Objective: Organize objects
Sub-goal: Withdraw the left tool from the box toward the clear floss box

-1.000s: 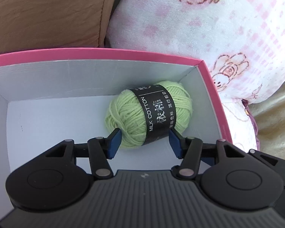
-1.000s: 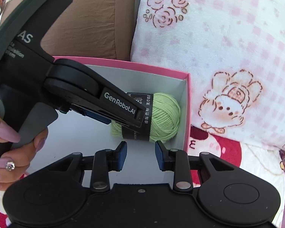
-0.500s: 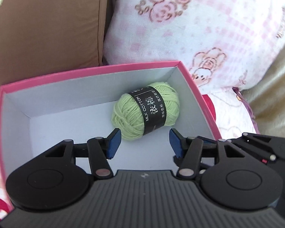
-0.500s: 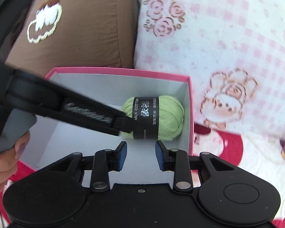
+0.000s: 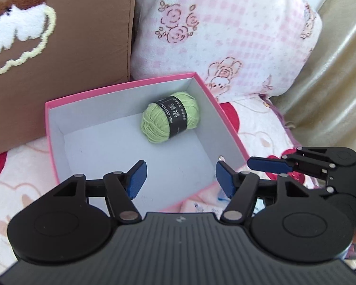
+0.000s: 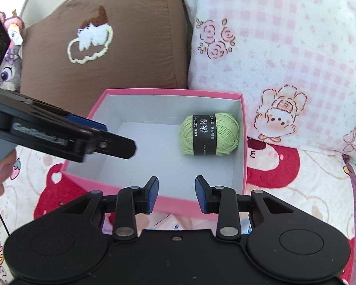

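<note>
Bedding w/ pink box (image 6: 243, 142) holding yarn (image 6: 209, 135); both grippers' jaws opening, empty.

My left claw (image 5: 180, 178) is black with ribbed casing, silver screws and blue pads. My right claw (image 6: 176, 194) matches it. White "GenRobot.AI" lettering marks the left one's side.

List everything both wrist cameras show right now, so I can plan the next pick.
Yarn ball: one, light green with a black label band, in the box's far right corner.
Box: one, pink outside, white inside, open, on the blanket.
Cushion: one, brown with embroidered motif, behind the box.
Pillow: one, white and pink check, right of the cushion.
Blanket: one, cream with red figures, underneath.
Plush toy: one, grey, far left.
Left gripper: jaws opening, nothing between.
Right gripper: jaws opening, nothing between.
</note>
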`<state>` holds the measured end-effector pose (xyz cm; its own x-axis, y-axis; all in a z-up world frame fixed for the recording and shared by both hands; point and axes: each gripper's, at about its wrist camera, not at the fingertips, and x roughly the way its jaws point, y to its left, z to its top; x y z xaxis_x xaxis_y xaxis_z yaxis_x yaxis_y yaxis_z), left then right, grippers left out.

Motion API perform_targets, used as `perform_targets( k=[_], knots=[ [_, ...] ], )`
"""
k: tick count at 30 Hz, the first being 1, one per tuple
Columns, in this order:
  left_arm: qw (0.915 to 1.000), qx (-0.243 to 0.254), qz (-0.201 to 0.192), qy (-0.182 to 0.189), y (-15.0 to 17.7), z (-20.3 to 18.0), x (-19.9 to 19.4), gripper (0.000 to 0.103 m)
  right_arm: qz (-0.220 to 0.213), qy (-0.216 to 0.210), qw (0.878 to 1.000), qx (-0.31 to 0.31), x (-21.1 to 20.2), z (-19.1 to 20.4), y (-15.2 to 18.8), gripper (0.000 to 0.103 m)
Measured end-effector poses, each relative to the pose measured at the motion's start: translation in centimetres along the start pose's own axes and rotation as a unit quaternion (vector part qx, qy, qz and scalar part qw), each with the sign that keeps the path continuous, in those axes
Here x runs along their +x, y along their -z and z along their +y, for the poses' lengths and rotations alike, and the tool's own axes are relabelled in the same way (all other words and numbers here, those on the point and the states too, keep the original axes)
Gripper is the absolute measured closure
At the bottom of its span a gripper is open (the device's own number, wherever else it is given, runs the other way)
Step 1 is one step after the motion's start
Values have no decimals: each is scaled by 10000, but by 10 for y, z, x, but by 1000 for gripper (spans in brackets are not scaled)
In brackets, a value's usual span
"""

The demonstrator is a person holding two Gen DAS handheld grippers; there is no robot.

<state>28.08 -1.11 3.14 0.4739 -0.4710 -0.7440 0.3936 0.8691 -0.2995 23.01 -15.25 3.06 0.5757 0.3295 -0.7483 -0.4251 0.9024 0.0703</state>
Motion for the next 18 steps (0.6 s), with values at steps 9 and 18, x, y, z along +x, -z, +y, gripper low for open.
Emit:
perform_targets(
  k=[9, 18],
  knots=[
    [9997, 210, 33, -75, 24, -20, -54, 36, -84, -157, 9997, -155, -43, 15, 10, 63],
    [9991, 362, -139, -183, 42, -31, -103, 33, -99, -330, 9992, -215, -83, 27, 16, 61]
  ],
)
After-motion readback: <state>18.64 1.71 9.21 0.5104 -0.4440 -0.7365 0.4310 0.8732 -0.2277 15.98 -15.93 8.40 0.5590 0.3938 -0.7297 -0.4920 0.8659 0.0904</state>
